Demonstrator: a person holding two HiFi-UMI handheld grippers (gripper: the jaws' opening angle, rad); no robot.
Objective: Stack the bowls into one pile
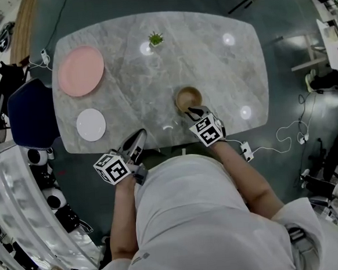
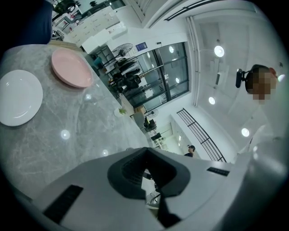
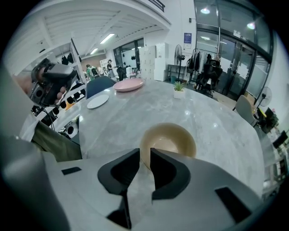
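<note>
Tabletop (image 1: 210, 70): grey veined marble with rounded corners, polished enough to carry several round reflections of the ceiling lights. It stands on a dark teal floor (image 1: 289, 104), where a white cable and power strip (image 1: 246, 150) lie off the near right corner. A blue chair (image 1: 30, 113) is drawn up at the left end.

Items on the surface: a pink plate (image 1: 81, 71) at the far left and a smaller white plate (image 1: 91, 125) nearer to me on the same side, the two apart. A small potted plant (image 1: 156, 40) stands at the far edge. One tan bowl (image 1: 187, 97) sits upright, right of centre and toward my edge, well apart from both plates.

My right hand-held gripper (image 1: 193, 111) points steeply down at the bowl's near side. Its jaws stand a narrow gap apart, with the bowl's near rim in the gap at the tips and bare marble showing through the rest of it.

My left hand-held gripper (image 1: 140, 134) lies nearly level at the near edge of the tabletop, jaws pressed together with nothing between them.

Room: large and open, with glazed partitions, a white ceiling with round lamps, and cluttered benches round the walls.
</note>
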